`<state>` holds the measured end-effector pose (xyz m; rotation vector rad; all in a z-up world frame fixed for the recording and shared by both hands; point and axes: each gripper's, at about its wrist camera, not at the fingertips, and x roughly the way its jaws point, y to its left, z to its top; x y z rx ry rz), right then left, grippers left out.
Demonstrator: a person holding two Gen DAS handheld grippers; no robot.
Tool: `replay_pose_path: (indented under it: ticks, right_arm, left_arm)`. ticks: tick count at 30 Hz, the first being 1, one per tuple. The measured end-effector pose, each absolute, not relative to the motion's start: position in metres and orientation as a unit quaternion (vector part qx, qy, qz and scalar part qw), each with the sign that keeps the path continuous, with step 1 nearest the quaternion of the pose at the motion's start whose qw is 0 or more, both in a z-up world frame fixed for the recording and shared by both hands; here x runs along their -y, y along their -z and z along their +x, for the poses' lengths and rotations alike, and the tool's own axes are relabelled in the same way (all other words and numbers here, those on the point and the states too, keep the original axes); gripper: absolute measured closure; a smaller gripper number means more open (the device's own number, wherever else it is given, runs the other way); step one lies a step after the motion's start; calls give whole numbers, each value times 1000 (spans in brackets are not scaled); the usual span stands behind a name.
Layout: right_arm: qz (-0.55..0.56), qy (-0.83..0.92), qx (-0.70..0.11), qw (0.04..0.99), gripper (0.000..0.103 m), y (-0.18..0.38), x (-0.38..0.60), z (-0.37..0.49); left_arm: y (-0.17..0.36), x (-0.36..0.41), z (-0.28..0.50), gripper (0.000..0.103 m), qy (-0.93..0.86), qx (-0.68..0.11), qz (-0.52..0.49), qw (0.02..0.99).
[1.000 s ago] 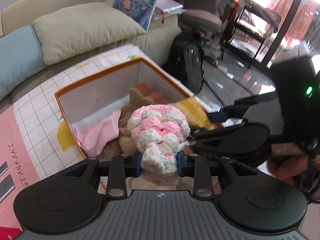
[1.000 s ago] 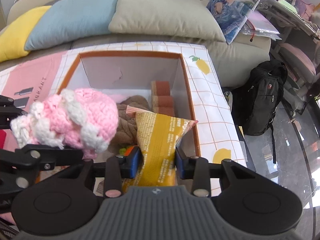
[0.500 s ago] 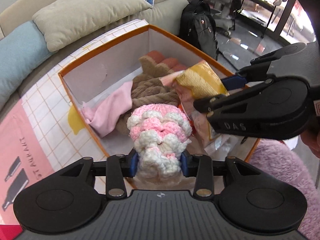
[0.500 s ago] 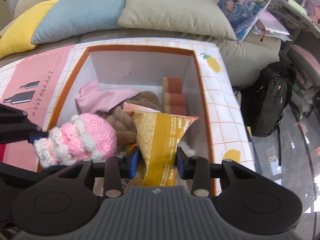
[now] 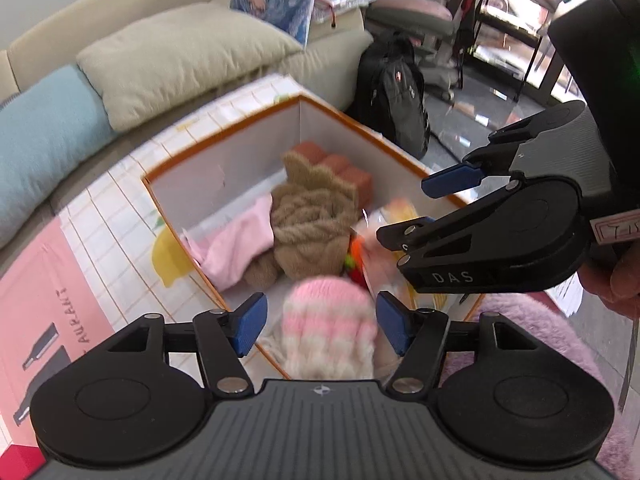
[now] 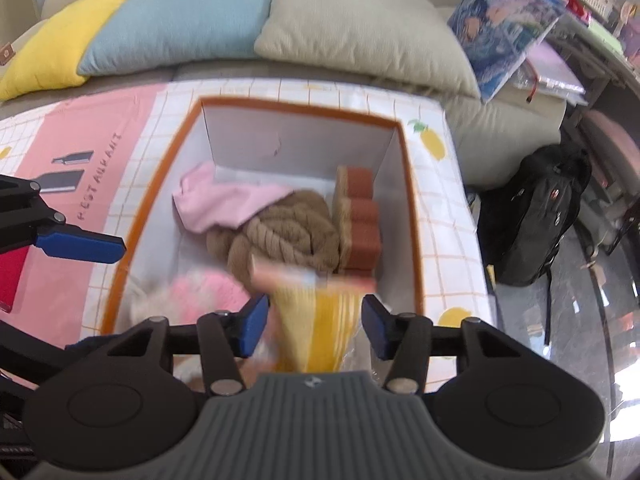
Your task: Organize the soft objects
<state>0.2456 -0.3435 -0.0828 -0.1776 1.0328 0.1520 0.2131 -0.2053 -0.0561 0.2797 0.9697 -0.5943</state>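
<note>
Two hand-held grippers hover with fingers spread over an orange-rimmed box (image 6: 408, 200) standing on a tabletop (image 6: 96, 152) covered with a pink-and-white checked cloth. The left hand-held gripper (image 5: 320, 326) has its blue pads apart on either side of a pink-and-white knitted hat (image 5: 328, 328), which appears blurred at the near end of the box, touching neither pad. The right hand-held gripper (image 6: 316, 322) is likewise parted around a yellow snack bag (image 6: 316, 320), also blurred, between its pads but clear of them, its top edge reaching toward the box's middle. Deeper in the box lie a tan knitted bundle (image 6: 284, 236), a pink cloth (image 6: 224, 204) against the left wall, and a row of reddish-brown blocks (image 6: 360, 224) along the right wall. Behind the tabletop a sofa carries yellow (image 6: 52, 60), blue (image 6: 176, 20) and beige (image 6: 360, 32) cushions; a black backpack (image 6: 536, 216) sits on the floor at right.
</note>
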Motion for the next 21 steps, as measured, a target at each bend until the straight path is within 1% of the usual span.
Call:
replay_pose_path:
  ticks: [1,2,6,8,13,15,19,20,21]
  right_arm:
    - [-86,-70,-486,867,49,76,343,243]
    - [-86,-67,-479,871,44,68,343,240]
    - [-79,-59,-440,893,41,37,336,223]
    - [-74,-59,-419,903,37,22,330,211]
    - [-62,-79,-375,922,33,-8,305,179]
    - [-52,-88,-359,928,30,-17,296,165]
    - [-32,-95,-329,939,26,-26,276,141]
    - [-29,-93,-322,942,23,-26,271,135]
    - [-27,-90,-316,944,22,-24,266,129]
  left_arm:
    - [50,201,210,28,279,-451,128,838]
    - [43,197,207,28,278,-443,122,844]
    - [12,175,191,28,268,-403,99,870]
    - [-4,162,182,28,258,-379,86,885]
    - [-38,126,152,28,225,-311,62,921]
    - [-48,113,139,28,209,-287,59,933]
    - [-58,89,116,27,175,-268,47,946]
    - [-58,83,109,27,166,-262,45,950]
    - [-57,78,103,24,155,-258,42,953]
